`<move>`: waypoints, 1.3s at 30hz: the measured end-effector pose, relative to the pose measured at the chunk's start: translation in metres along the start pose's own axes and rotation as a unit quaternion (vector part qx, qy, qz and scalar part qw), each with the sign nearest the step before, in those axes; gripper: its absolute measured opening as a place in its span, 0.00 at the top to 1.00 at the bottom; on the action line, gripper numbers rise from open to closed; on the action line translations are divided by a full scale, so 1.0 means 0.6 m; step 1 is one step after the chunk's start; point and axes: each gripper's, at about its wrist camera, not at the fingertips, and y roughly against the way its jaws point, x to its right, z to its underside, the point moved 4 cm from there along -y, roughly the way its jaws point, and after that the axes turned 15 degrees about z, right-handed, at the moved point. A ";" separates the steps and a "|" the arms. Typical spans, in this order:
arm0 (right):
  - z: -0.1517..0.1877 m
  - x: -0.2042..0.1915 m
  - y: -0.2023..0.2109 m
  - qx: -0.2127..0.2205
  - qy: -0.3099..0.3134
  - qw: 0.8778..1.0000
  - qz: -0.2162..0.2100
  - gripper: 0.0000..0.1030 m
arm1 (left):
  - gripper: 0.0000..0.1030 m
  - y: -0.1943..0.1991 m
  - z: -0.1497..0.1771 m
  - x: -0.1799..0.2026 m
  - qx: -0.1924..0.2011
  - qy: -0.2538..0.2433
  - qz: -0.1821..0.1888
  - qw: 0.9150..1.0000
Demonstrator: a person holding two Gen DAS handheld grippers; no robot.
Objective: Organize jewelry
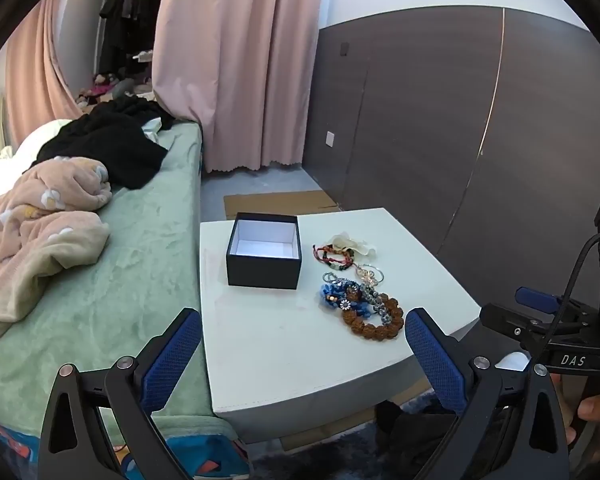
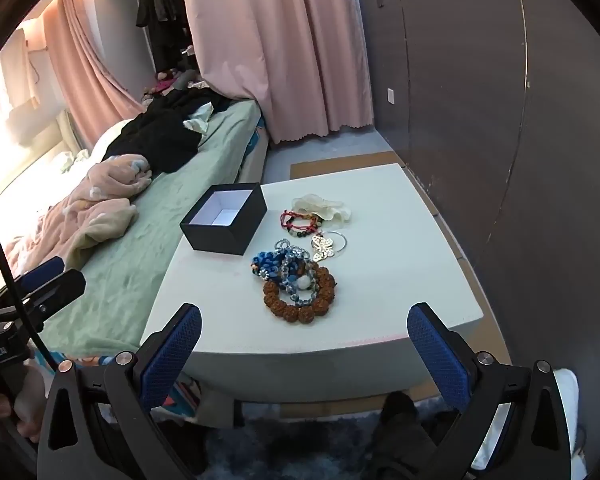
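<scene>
An open black box (image 1: 263, 252) with a white inside stands empty on the white table (image 1: 276, 344); it also shows in the right wrist view (image 2: 223, 220). Right of it lies a pile of jewelry: a brown bead bracelet (image 1: 374, 318) (image 2: 300, 296), blue beaded pieces (image 1: 334, 294) (image 2: 268, 266), a red cord bracelet (image 1: 330, 254) (image 2: 298, 220), a gold ornament with a silver ring (image 2: 326, 246) and a cream fabric piece (image 2: 324, 206). My left gripper (image 1: 303, 350) is open and empty above the table's near edge. My right gripper (image 2: 304, 344) is open and empty, near the table's front edge.
A bed (image 1: 132, 240) with a green sheet, a pink blanket (image 1: 32, 220) and black clothes (image 1: 108, 148) adjoins the table's left side. Pink curtains (image 1: 236, 60) hang behind. A dark panelled wall (image 1: 460, 120) runs along the right. Cardboard (image 1: 276, 202) lies on the floor.
</scene>
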 end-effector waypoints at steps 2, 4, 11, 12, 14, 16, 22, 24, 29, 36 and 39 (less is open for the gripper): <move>0.001 0.001 0.000 0.001 0.002 1.000 -0.001 0.00 | 0.01 0.013 0.002 0.012 0.002 -0.007 0.001 1.000; 0.002 0.002 0.002 0.006 0.001 1.000 0.002 0.00 | 0.01 0.019 0.005 0.026 0.003 -0.011 0.002 1.000; -0.003 0.001 0.013 0.016 0.001 1.000 0.004 0.00 | 0.02 0.021 0.004 0.029 0.009 -0.010 0.010 1.000; -0.004 0.000 0.013 0.017 -0.001 1.000 0.004 0.00 | 0.02 0.019 0.004 0.029 0.009 -0.010 0.010 1.000; -0.002 0.001 0.015 0.025 -0.002 1.000 0.005 0.00 | 0.02 0.018 0.002 0.024 0.012 -0.004 0.008 1.000; -0.004 0.004 0.018 0.026 -0.004 1.000 0.004 0.00 | 0.02 0.018 0.002 0.020 0.016 0.001 0.009 1.000; -0.005 0.014 0.017 0.028 -0.012 1.000 0.002 0.00 | 0.02 0.014 0.004 0.021 0.013 0.005 0.016 1.000; -0.005 0.014 0.017 0.029 -0.013 0.999 0.001 0.00 | 0.02 0.014 0.005 0.022 0.012 0.005 0.017 1.000; -0.006 0.012 0.018 0.030 -0.013 0.999 0.001 0.00 | 0.02 0.014 0.005 0.025 0.015 0.001 0.013 1.000; -0.006 0.008 0.024 0.036 -0.012 0.999 -0.003 0.00 | 0.02 0.017 0.002 0.029 0.020 -0.009 0.013 1.000; -0.006 0.007 0.022 0.037 -0.012 0.999 -0.006 0.00 | 0.02 0.019 0.002 0.029 0.020 -0.007 0.019 1.000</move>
